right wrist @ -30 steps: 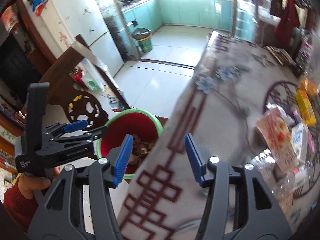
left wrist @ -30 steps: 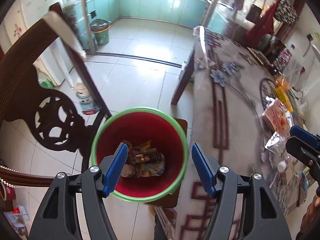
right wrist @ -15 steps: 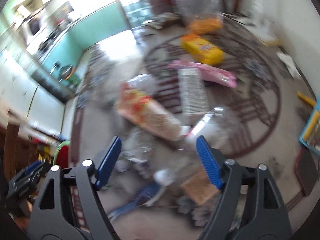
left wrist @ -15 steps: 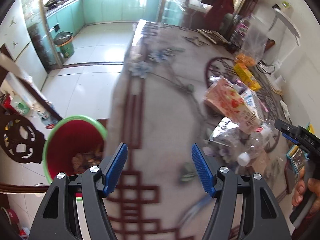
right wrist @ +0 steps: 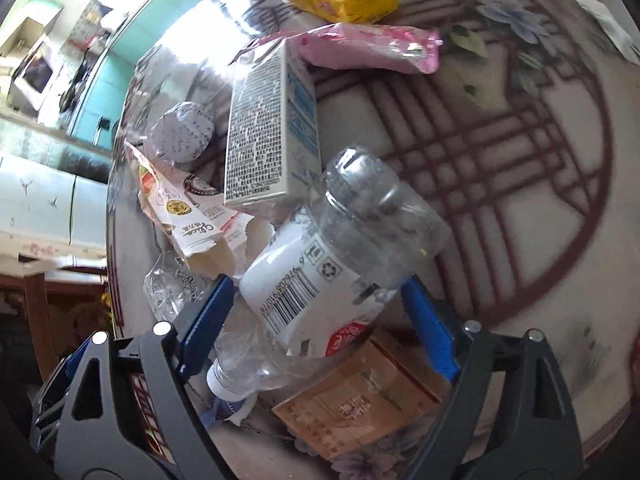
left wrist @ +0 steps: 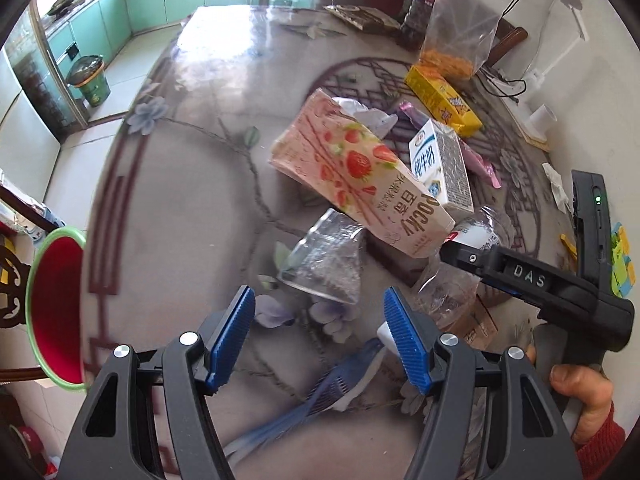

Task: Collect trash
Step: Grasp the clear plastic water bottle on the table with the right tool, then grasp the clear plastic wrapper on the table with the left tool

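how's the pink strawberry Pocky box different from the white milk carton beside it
The Pocky box is pink with strawberry pictures; the milk carton is white with blue print. The Pocky box looks longer and flatter, the milk carton shorter and blockier. Both lie tilted in the pile on the table, side by side.

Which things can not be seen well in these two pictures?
- Red bin: left wrist view, cut by the table edge, its contents hidden.
- Brown box: right wrist view, partly under the clear bottle; print blurred.
- Blue wrapper: left wrist view, its end hidden behind the left tool.
- Right tool: whether its fingers touch the bottle is unclear.
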`<state>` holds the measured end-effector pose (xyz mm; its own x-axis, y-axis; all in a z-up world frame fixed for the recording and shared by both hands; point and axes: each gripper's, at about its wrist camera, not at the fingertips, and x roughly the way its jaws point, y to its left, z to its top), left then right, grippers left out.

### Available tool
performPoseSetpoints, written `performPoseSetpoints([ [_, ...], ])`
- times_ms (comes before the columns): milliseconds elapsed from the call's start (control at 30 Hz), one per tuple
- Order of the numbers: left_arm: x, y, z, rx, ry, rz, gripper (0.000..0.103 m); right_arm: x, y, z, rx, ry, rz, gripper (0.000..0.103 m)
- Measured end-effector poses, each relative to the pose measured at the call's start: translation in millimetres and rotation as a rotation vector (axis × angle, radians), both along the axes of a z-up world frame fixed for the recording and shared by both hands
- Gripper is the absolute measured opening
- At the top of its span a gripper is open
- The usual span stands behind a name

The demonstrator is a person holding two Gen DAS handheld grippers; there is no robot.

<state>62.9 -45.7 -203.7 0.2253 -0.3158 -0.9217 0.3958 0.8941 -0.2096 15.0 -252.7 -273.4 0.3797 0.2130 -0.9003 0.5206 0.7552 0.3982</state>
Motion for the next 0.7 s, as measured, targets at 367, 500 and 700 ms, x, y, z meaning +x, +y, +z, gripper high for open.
performPoseSetpoints([
  [367,21.2,-40.7,-44.5,0.055,0.102,0.063,0.055,-1.9,-24.1,19.9,0.015,-0.073,0.097,0.065],
  [500,21.9,-39.5,-51.0,0.066,0.124,0.078,0.036,-4.3,-38.1,31.3,0.031,-0.105,0.072,0.064],
  [700,15.3,-33.8,-40.6,0.046,0.103,0.090,0.016,-5.9,-38.7,46.8,0.005,-0.141,0.077,0.061],
])
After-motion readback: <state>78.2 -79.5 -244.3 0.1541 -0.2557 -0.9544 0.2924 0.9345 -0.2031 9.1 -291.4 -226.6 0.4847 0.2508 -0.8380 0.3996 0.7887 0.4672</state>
